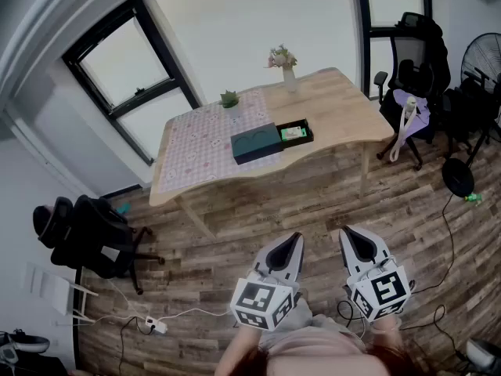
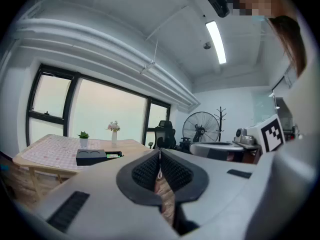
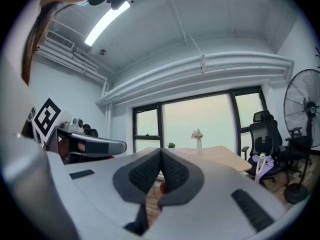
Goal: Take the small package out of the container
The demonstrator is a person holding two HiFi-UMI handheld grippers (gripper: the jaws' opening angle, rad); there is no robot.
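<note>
Both the left claw [image 1: 293, 241] and right claw [image 1: 349, 236] are shut, empty; best step toward the tabletop [image 1: 338, 100] at twelve o'clock, then open one over the package [image 1: 293, 133] in the box [image 1: 257, 144].

You've one table [image 1: 344, 104] at twelve o'clock, bearing one container [image 1: 257, 144], one small package [image 1: 293, 133], one vase [image 1: 290, 77] and one plant [image 1: 229, 99]. Two chairs [image 1: 82, 237] [image 1: 415, 69] — eight and two o'clock.

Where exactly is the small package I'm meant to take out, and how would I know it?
Look to the wooden table under the big window. Near its front edge, at the edge of the patterned cloth, lies a dark container with its right end open. The small package sits in that open end: pale green and white, while the teal block beside it is dark.
</note>
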